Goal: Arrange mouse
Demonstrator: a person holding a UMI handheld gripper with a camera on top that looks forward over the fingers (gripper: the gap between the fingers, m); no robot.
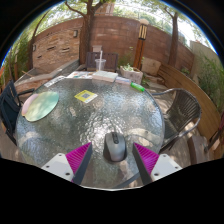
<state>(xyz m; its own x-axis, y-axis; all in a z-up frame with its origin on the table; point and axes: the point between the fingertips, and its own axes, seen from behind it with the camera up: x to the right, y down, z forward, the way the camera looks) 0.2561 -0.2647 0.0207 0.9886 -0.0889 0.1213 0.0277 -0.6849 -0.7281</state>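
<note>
A grey computer mouse (pixel 115 146) lies on the round glass table (pixel 70 125) near its front edge. It stands between my two fingers, with a gap at each side. My gripper (pixel 113 159) is open, its magenta pads (pixel 79 159) flanking the mouse's near end. The mouse rests on the glass by itself.
A pale green plate (pixel 41 105) lies at the table's left. A yellow-green card (pixel 86 96) lies mid-table, and a green object (pixel 137 87) and a white paper (pixel 104 76) at the far side. Metal chairs (pixel 183 108) stand around. A brick wall (pixel 110 40) lies beyond.
</note>
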